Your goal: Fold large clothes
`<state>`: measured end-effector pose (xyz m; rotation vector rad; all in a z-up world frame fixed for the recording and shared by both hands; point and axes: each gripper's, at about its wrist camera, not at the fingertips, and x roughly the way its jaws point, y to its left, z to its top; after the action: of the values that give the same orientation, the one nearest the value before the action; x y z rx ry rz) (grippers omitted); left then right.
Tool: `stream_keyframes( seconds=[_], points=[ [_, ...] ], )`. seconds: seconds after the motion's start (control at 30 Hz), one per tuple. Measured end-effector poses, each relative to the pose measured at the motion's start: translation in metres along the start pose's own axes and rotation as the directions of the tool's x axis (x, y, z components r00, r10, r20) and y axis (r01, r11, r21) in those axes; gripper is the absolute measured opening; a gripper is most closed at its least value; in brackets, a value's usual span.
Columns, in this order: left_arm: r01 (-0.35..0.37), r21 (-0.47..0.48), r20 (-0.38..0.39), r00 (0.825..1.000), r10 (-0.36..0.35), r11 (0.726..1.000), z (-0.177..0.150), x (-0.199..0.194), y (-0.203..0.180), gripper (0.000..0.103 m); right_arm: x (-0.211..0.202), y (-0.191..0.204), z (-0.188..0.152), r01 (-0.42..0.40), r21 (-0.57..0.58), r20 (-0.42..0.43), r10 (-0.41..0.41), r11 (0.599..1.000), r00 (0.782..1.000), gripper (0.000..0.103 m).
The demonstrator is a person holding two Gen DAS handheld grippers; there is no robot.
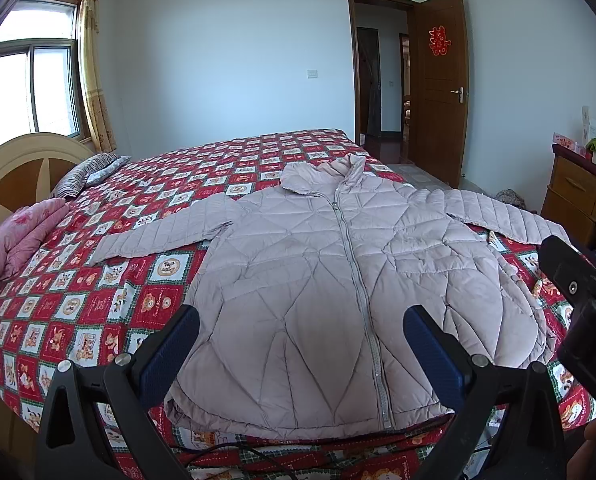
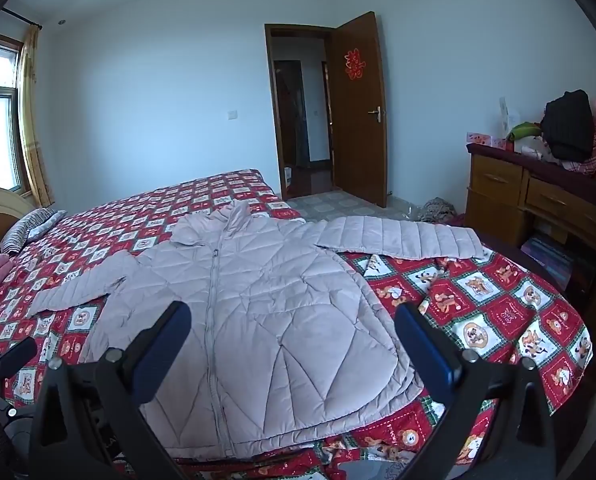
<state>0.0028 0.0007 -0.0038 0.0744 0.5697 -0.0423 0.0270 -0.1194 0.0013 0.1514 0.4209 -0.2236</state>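
Across the near edge of the bed [image 1: 98,300], on its red patchwork cover, the pale quilted jacket [image 1: 317,280] lies flat, zipped, sleeves spread toward both sides. Above its hem hover the left gripper [image 1: 301,344] and right gripper [image 2: 294,344], fingers wide, holding nothing.

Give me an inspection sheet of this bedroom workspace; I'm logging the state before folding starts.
Surface: bed with red checked cartoon cover.
Job's things: pink quilted jacket flat, zipped, sleeves spread.
Clutter: striped pillow, pink quilt near headboard.
Grippers: left gripper and right gripper open, holding nothing, above the hem.
Cables: black cable at the bed's near edge.
Surroundings: open door, cluttered dresser, window.
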Motion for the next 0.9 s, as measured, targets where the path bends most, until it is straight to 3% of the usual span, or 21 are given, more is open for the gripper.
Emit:
stream_keyframes(
  seconds=[0.9],
  points=[
    [0.001,0.003,-0.006,1.0,-0.001,1.0,-0.0027,-0.001,-0.0008,0.102,0.0033,0.0002,0.0005,0.0,0.0,-0.001,0.0,1.0,1.0,0.103]
  ],
)
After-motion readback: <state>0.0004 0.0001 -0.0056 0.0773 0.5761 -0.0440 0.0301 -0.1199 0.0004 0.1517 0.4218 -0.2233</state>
